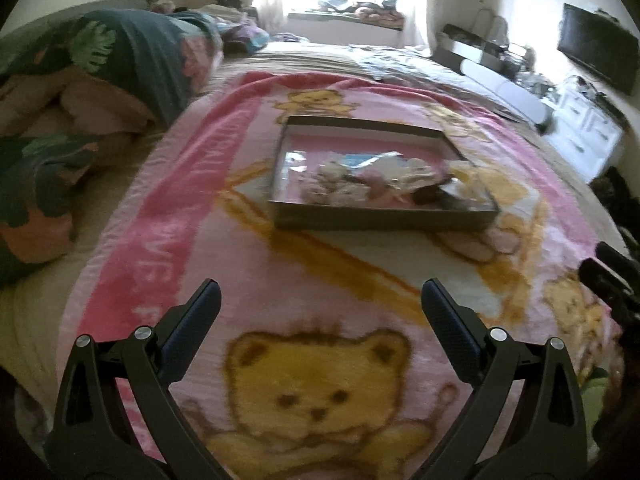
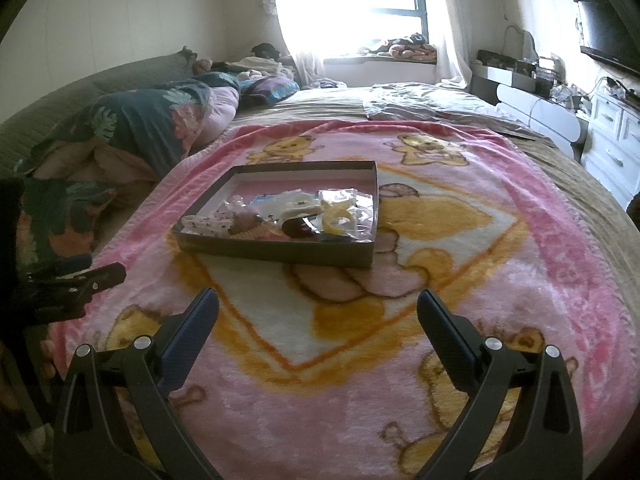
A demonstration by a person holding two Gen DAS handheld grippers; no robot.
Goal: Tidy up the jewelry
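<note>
While both sets of jaws are being held wide apart with nothing between them, the left gripper (image 1: pixel 321 300) and right gripper (image 2: pixel 318 308) are being kept low over the pink teddy-bear blanket (image 2: pixel 460 248), well short of the goods. Ahead of them, a shallow cardboard box (image 2: pixel 280 250) is being propped on the soft blanket, and the jewelry pile (image 2: pixel 288 216) is being kept inside it, bunched toward the near wall: little clear bags, something yellow, some pale fluffy bits. Honestly hard to tell pieces apart, especially in the blurry left view (image 1: pixel 372 184). It's probably all light and fiddly; the plastic bags are likely being made slippery and crinkly, so a pinch on a bag's edge is being favoured over grabbing loose small pieces. The box could be tipped easily on that bedding.
</note>
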